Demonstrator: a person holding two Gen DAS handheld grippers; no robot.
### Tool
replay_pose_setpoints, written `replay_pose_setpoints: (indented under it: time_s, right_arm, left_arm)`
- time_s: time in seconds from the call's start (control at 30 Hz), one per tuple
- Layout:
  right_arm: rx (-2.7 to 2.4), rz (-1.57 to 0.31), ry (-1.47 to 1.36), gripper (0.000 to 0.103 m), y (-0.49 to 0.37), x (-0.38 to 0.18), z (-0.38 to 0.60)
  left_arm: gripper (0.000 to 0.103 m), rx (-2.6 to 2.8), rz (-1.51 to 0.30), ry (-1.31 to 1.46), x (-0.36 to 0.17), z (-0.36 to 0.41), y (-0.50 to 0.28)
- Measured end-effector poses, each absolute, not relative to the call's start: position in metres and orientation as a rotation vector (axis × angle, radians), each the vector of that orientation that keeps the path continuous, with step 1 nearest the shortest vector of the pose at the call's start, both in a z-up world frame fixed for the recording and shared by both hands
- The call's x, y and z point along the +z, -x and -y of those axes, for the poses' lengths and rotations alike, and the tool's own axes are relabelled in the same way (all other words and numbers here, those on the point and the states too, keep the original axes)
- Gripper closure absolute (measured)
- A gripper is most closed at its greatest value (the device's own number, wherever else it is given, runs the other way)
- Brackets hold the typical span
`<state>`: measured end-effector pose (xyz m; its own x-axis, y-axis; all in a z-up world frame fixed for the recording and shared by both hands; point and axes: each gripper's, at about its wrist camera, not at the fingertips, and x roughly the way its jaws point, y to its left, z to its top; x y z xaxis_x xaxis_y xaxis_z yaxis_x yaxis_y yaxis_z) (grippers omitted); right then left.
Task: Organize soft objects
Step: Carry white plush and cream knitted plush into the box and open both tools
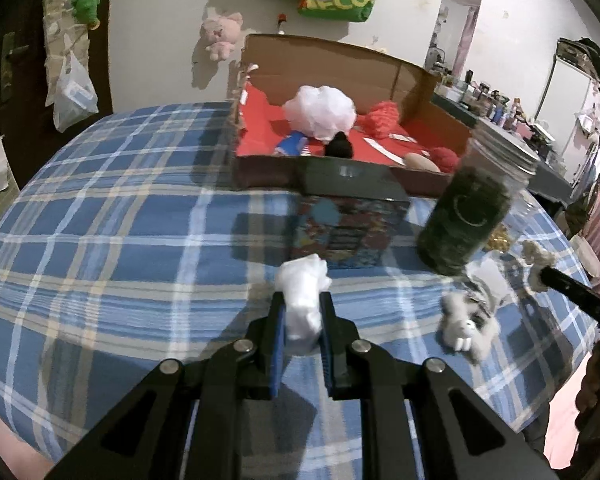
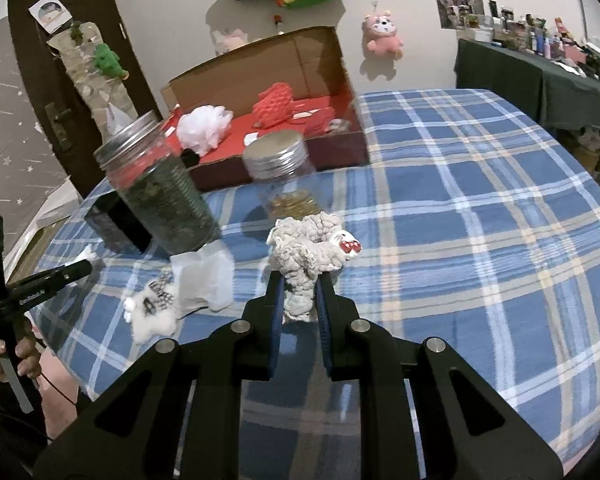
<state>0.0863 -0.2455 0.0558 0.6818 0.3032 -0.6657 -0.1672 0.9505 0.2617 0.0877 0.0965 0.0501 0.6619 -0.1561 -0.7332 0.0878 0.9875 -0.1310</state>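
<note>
Plaid bedspread [image 1: 100, 208]: left tool [image 1: 303, 312] clamps white wad [image 1: 303, 292], perhaps plastic; right tool [image 2: 299, 292] clamps woolly plush [image 2: 308, 252].

My left tool [image 1: 303, 312] grips a crumpled white wad [image 1: 303, 296], perhaps soft plastic. My right tool [image 2: 299, 292] pinches a nubby grey plush [image 2: 308, 256] with red eyes. A grey-white plush [image 2: 153, 307] lies flat at eight o'clock from it on the table [image 2: 480, 240].

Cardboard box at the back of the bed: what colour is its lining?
Red; the cardboard box lining shows best in the left wrist view.
</note>
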Motion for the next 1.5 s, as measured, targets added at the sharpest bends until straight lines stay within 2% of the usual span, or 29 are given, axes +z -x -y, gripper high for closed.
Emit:
replay_pose_setpoints:
  time_s: [0.83,1.5]
  right_arm:
    - [0.244,-0.701,0.004,0.088,-0.137,0.077,0.265]
    - [0.462,-0.654,0.000,0.088,-0.174,0.079,0.272]
  left_arm:
    - [0.087,-0.265,-0.826,-0.114,0.052,-0.126,-0.142]
    - [0.087,-0.406,-0.767,-0.243,0.060,-0.129,-0.180]
